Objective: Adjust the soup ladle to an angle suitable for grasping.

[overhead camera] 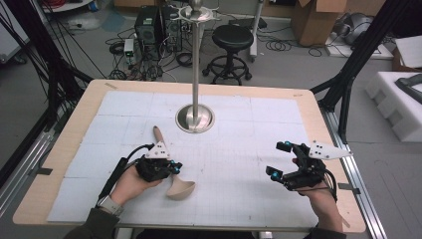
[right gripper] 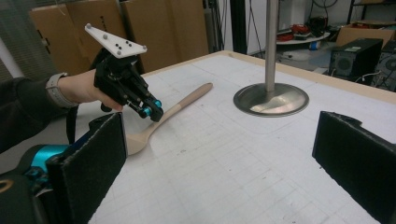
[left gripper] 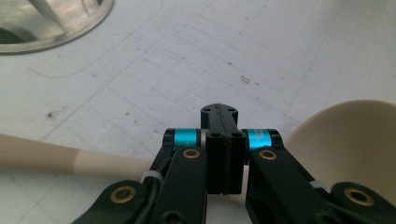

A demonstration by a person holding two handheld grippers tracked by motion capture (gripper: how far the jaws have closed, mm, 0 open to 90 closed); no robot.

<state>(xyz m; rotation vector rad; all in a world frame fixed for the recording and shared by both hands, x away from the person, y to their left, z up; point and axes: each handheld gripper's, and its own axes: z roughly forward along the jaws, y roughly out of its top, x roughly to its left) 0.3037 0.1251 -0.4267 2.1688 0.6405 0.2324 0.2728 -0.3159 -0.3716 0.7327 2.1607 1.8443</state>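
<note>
Readable text: none in the three views.
Table cover: a faint grid of lines, no numbers.
Cardboard boxes, upper right of the high view: possibly printed, too small to read.

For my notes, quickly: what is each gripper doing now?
Left gripper: jaws closed, above the ladle, holding nothing.
Right gripper: jaws open, empty.

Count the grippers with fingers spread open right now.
1. The right gripper, at the table's right side, has its fingers spread wide with nothing between them. The left gripper is shut, hovering over the beige ladle's handle near the bowl.
</note>
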